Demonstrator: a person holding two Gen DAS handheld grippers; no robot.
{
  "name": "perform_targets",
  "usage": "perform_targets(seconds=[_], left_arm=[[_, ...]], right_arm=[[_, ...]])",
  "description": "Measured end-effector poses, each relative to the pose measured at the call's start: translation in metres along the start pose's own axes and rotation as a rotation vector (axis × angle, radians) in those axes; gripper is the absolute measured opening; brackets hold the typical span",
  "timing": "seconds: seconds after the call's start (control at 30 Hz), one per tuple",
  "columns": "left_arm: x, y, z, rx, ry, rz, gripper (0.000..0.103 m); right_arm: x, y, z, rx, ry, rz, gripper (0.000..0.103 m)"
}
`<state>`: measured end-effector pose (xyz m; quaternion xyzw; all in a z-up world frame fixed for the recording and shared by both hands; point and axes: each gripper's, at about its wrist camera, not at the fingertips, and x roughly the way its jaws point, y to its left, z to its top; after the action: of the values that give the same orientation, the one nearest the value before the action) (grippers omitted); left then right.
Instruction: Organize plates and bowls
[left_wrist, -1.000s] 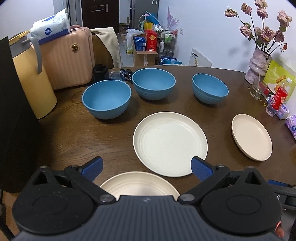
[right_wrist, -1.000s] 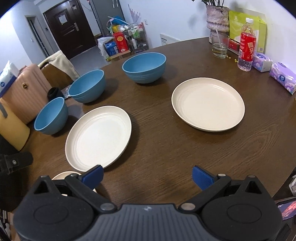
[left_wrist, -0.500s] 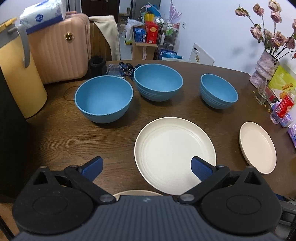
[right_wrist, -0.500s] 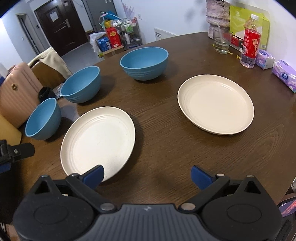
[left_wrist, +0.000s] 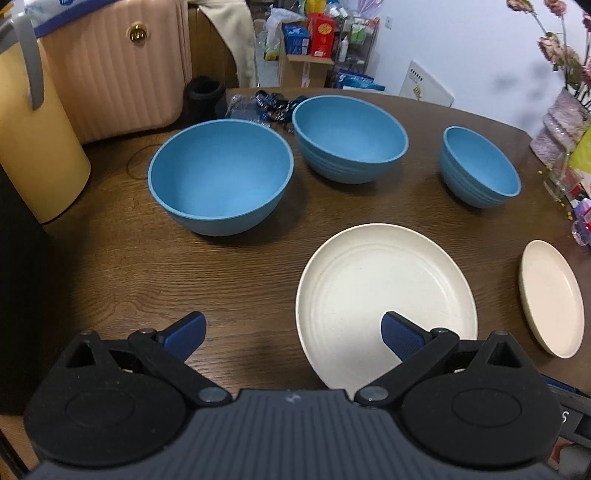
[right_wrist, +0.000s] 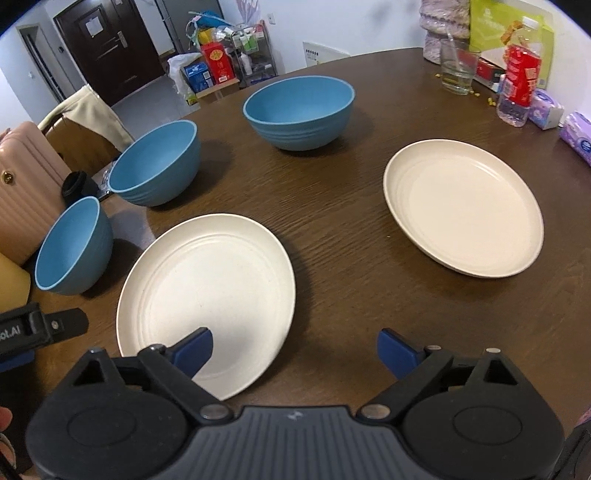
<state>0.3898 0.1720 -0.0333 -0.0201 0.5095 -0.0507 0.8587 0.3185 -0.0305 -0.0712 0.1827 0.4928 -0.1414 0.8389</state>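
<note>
Bowls sit in a row across the far half of the brown surface (left_wrist: 110, 266), at about 10, 12 and 2 o'clock in the left wrist view: a wide blue bowl (left_wrist: 221, 176), a ribbed blue bowl (left_wrist: 350, 137) and a smaller blue bowl (left_wrist: 479, 165), each apart and upright, likely laid out for nesting. Nearer, a cream plate (left_wrist: 384, 295) lies flat at 5 o'clock, a second cream plate (right_wrist: 463, 206) at 3 o'clock. The left claw (left_wrist: 291, 332) is spread wide and empty. The right claw (right_wrist: 293, 349), empty too, is narrowing slightly, its left finger above the nearer plate's rim
</note>
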Motion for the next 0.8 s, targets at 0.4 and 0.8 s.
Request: perform_targets(seconds=[0.4,0.8], left_arm=[[0.043,0.001,0.013,-0.052,0.073,0.041,0.103],[0.071,-0.003,0.019,-0.07,0.1,0.043,0.093]], right_arm=[[0.042,0.001,0.021,-0.018,0.064,-0.007,0.091],[0.068,-0.004,0.037,-0.03,0.104,0.017,0.082]])
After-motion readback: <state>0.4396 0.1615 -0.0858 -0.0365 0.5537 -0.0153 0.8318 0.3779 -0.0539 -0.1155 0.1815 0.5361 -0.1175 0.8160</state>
